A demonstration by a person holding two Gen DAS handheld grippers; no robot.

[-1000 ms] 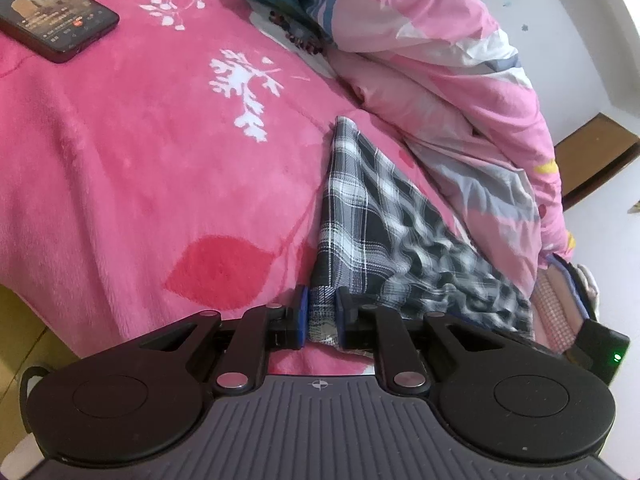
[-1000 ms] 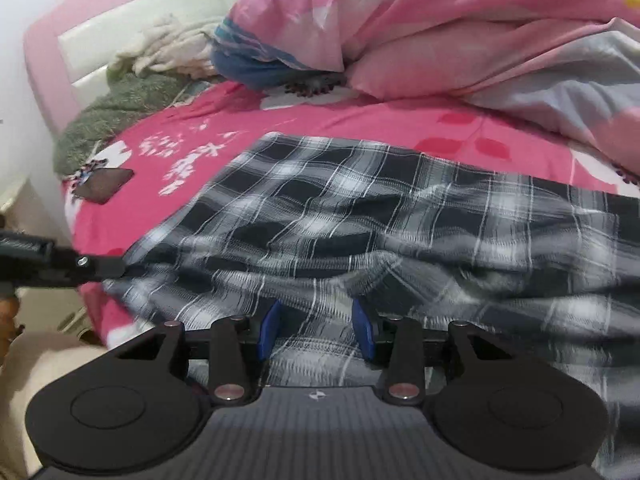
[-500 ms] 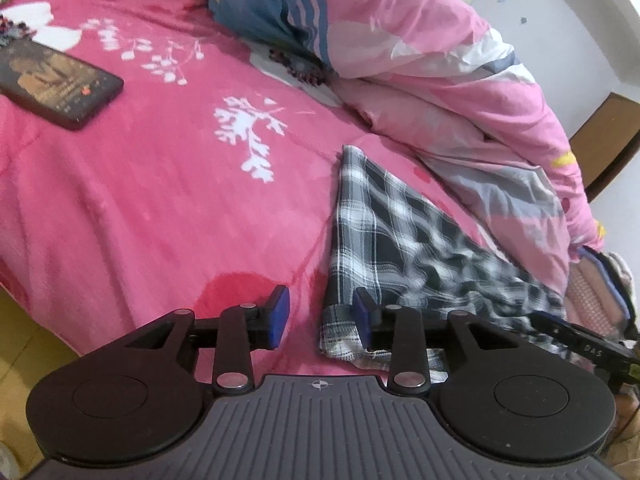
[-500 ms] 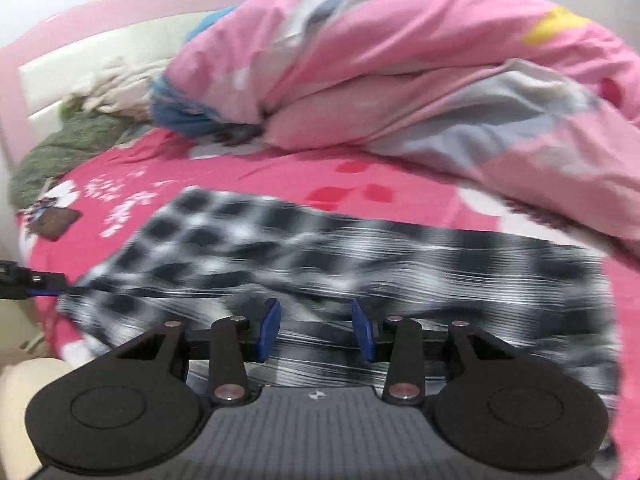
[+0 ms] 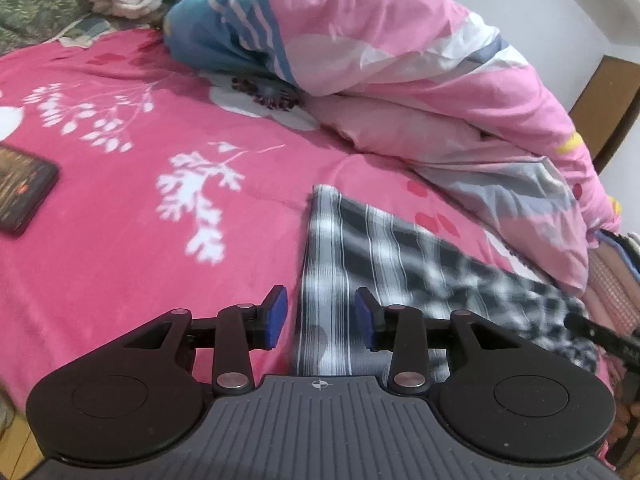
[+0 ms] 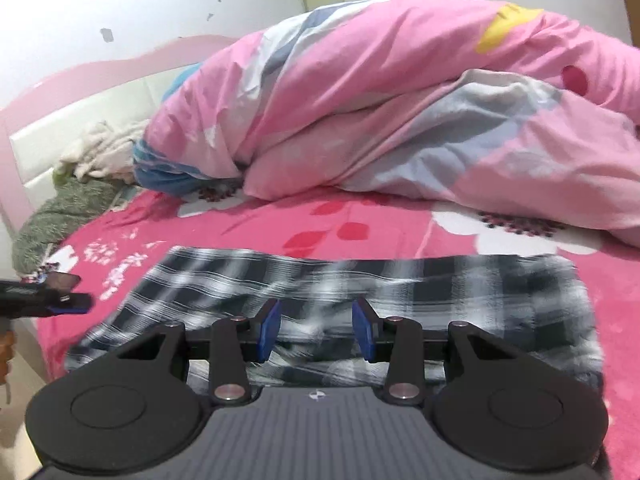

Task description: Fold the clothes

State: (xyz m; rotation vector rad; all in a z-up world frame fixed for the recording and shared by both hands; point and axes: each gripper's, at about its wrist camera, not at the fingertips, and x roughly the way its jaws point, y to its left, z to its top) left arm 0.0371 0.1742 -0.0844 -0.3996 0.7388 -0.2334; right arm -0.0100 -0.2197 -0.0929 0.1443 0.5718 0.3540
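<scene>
Left claw (image 5: 320, 322) spread wide now, pinching nothing. Let go of the checked cloth (image 5: 352, 264) a moment back, after pinching its near corner tight. Right claw (image 6: 316, 330) spread wide too, same as before, empty, hanging just over the cloth's near edge.

Checked cloth (image 6: 360, 292) dropped and lying flat on the pink bed (image 5: 120, 216), stretched out long from left to right. Looks like one fold just laid down and let go. Hard to tell how many layers, so more folds may be needed, or maybe done.

Left edge of the cloth straight and neat, right under the left claw. Near edge close to the side of the bed, a bit bumpy in the middle. Far edge well apart from the big pink quilt (image 6: 420, 112). Lots of bare bed to the left. Phone (image 5: 20, 196) lying far off on that side, out of the way. Quilt the only big thing close by, at the back.
</scene>
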